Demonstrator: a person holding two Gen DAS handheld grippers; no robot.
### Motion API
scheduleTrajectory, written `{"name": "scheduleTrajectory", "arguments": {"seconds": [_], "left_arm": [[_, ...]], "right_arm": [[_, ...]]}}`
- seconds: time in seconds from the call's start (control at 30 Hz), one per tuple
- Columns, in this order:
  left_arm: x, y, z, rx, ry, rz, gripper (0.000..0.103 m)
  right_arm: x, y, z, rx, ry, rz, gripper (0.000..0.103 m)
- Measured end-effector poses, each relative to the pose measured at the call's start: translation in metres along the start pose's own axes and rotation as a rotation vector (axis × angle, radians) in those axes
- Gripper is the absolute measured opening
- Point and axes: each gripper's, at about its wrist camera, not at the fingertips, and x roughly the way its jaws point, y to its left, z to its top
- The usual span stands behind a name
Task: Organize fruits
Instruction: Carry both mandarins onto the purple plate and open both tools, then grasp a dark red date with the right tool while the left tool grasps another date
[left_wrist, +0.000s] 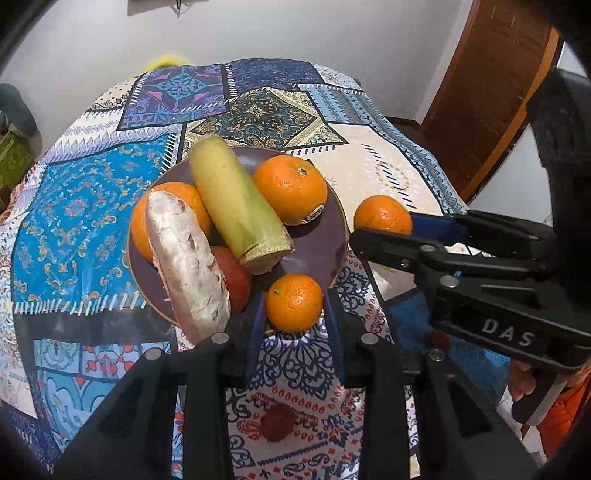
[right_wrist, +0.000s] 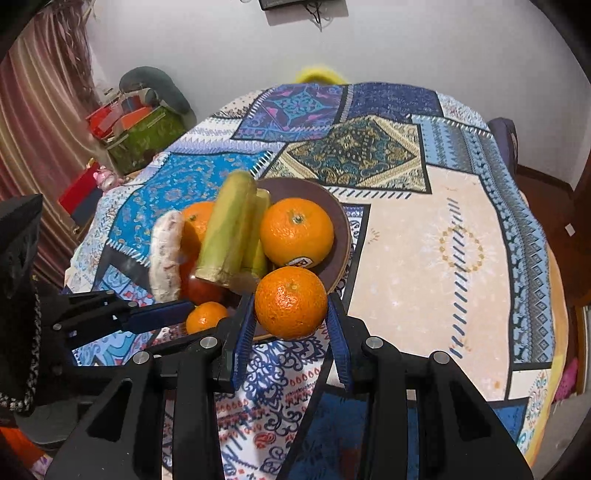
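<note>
Each tool pinches one orange — left (left_wrist: 294, 303), right (right_wrist: 290, 302) — beside the plate (left_wrist: 314, 254).

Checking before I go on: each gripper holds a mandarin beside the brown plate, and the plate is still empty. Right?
Not quite. Each gripper does hold a mandarin, left and right, beside the brown plate, but the plate is not empty: the left wrist view shows a sticker-bearing orange, a green corn cob and more on it.
</note>
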Motion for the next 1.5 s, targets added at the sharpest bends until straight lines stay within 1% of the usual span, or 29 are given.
{"name": "scheduleTrajectory", "arguments": {"seconds": [0.17,0.27,0.6,0.87,0.93,0.97,1.0,1.1,1.17,1.37,1.5], "left_arm": [[0.008,0.002,0.002,0.0,-0.01,0.017,0.032],[0.01,0.005,0.003,-0.01,-0.012,0.004,0.032],[0.02,0.01,0.004,-0.028,0.0,0.003,0.032],[0.022,0.009,0.003,-0.035,0.01,-0.002,0.038],[0.021,0.008,0.002,-0.041,0.014,-0.008,0.041],[0.02,0.007,0.002,-0.04,0.015,-0.009,0.043],[0.019,0.006,0.001,-0.038,0.013,-0.007,0.044],[0.012,0.002,-0.001,-0.026,0.001,0.014,0.046],[0.004,0.001,-0.002,-0.024,-0.014,0.025,0.05],[-0.026,-0.003,-0.004,-0.046,-0.055,-0.003,0.05],[-0.048,-0.009,-0.005,-0.029,-0.08,0.003,0.05]], "right_arm": [[0.011,-0.004,0.003,0.007,0.012,0.007,0.035],[0.016,-0.005,0.005,0.007,0.019,0.014,0.035],[0.033,-0.004,0.006,-0.012,0.048,0.012,0.035],[0.039,-0.004,0.005,-0.017,0.074,0.002,0.035],[0.038,-0.004,0.005,-0.015,0.078,0.003,0.04],[0.037,-0.004,0.005,-0.011,0.074,-0.002,0.046],[0.034,-0.004,0.005,-0.008,0.064,-0.006,0.048],[0.024,-0.005,0.005,-0.004,0.046,-0.01,0.048],[0.016,-0.006,0.005,0.001,0.032,-0.018,0.048],[-0.02,-0.01,-0.002,0.001,-0.01,-0.052,0.048],[-0.046,-0.011,-0.01,-0.004,-0.036,-0.09,0.048]]}}
